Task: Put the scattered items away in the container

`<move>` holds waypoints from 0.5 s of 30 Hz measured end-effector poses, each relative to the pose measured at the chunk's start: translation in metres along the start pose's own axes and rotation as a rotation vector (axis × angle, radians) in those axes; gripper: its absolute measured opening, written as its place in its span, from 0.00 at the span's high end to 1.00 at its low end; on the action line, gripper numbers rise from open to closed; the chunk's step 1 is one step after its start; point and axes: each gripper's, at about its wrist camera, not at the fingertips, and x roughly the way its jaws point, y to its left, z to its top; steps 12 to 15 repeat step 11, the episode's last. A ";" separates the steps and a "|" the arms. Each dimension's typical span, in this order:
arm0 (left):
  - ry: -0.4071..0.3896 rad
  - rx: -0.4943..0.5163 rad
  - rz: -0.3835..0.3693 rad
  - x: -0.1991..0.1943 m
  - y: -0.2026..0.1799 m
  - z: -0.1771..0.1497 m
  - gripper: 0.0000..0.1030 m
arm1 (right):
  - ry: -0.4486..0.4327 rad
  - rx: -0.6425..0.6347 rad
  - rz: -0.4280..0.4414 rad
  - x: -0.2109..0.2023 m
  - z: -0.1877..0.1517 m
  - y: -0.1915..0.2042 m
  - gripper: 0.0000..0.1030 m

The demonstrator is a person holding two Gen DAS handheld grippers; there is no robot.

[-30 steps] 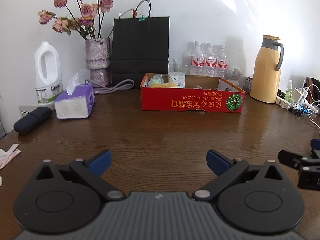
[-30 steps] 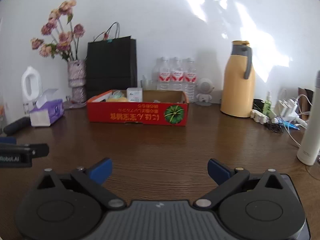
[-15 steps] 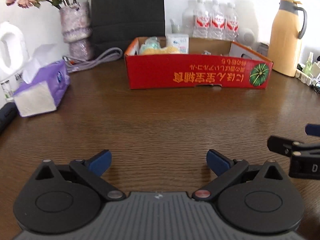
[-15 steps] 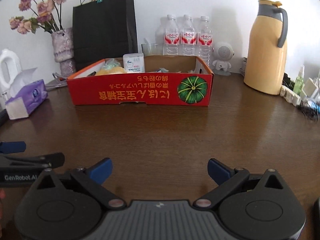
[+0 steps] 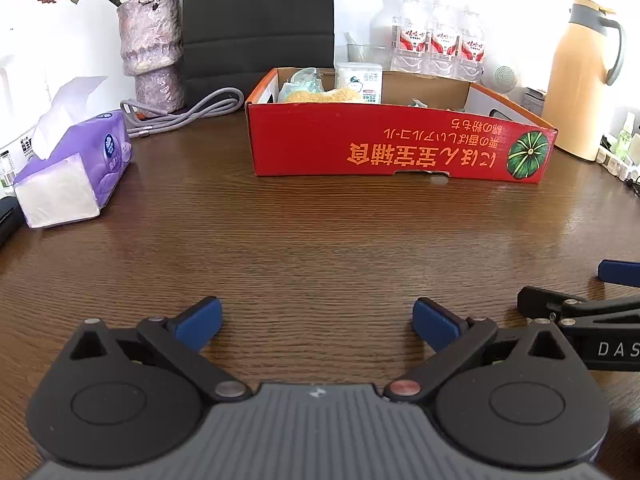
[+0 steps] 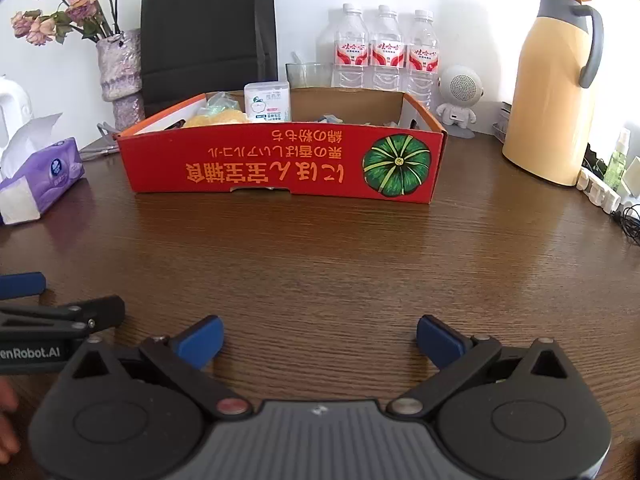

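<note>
A red cardboard box (image 5: 400, 148) (image 6: 280, 160) with a green pumpkin print stands at the back of the brown wooden table (image 5: 320, 240). Inside it I see a white carton (image 5: 359, 82) (image 6: 267, 102), a yellow spongy item (image 5: 324, 96) (image 6: 214, 119) and a pale green packet (image 5: 302, 80). My left gripper (image 5: 316, 318) hovers low over the table in front of the box, open and empty. My right gripper (image 6: 320, 338) is beside it to the right, also open and empty. Each shows at the edge of the other's view.
A purple tissue pack (image 5: 76, 168) (image 6: 38, 178) lies at the left. A vase of dried roses (image 5: 150, 52), a black paper bag (image 6: 208, 36) and a grey cord (image 5: 180, 114) stand behind. Water bottles (image 6: 384, 50), a small white speaker (image 6: 460, 96), a yellow thermos jug (image 6: 554, 84) and a power strip (image 6: 600, 192) are at the right.
Both grippers have moved forward and tipped down toward the table and the red box, which now looks larger and nearer. Both stayed open.
</note>
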 end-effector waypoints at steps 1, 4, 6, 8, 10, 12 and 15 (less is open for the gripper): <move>0.000 -0.001 0.001 0.000 0.000 0.000 0.00 | 0.000 -0.001 -0.001 0.000 0.000 0.000 0.00; 0.000 -0.002 0.003 0.000 -0.002 0.000 0.00 | 0.000 0.002 -0.005 0.000 -0.001 0.001 0.00; 0.000 -0.001 0.004 0.000 -0.004 0.000 0.00 | 0.000 0.004 -0.008 0.001 -0.001 0.002 0.00; 0.000 0.000 0.004 0.000 -0.005 0.000 0.00 | 0.000 0.006 -0.010 0.000 -0.001 0.003 0.00; 0.000 0.005 -0.004 0.000 -0.006 0.000 0.00 | 0.000 0.006 -0.010 0.000 -0.001 0.003 0.00; 0.000 0.008 -0.008 0.000 -0.007 0.001 0.00 | 0.000 0.006 -0.011 0.000 -0.001 0.003 0.00; 0.000 0.008 -0.008 0.000 -0.007 0.001 0.00 | 0.000 0.006 -0.011 0.000 -0.001 0.003 0.00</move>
